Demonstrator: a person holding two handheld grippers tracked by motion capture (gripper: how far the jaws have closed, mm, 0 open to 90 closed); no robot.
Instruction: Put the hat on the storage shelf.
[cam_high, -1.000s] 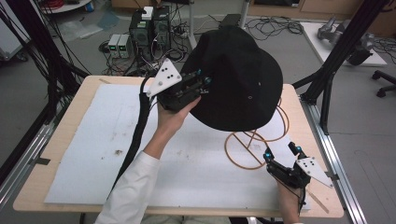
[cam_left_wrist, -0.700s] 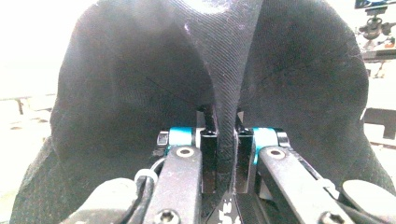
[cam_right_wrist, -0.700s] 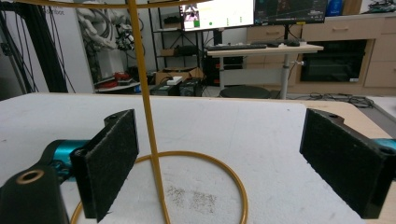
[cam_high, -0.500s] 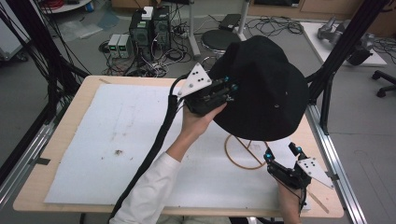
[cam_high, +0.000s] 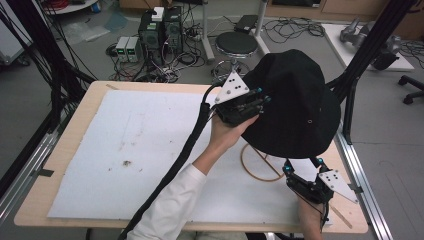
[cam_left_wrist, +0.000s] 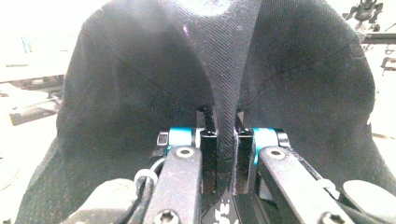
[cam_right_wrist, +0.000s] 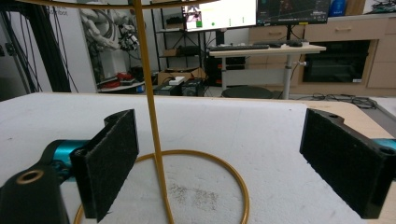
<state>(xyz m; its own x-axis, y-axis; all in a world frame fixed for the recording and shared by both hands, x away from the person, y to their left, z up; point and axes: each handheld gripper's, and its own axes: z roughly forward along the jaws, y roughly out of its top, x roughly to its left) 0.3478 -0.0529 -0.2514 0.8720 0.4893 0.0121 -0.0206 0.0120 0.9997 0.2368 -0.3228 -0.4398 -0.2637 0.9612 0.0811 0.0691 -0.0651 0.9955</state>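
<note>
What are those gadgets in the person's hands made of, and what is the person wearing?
Each hand holds a black gripper. The left gripper and right gripper have teal joints near the fingers and a grey three-cornered plate with dark dots on top. The right one's fingers are flat black blocks with rough padded faces. A thick black braided cable trails from the left gripper. The sleeve is white.

hat (cam_high: 295, 105) above stand (cam_high: 260, 165), on table (cam_high: 75, 150)

Black hat (cam_high: 295, 105), gold stand (cam_right_wrist: 154, 121)
</note>
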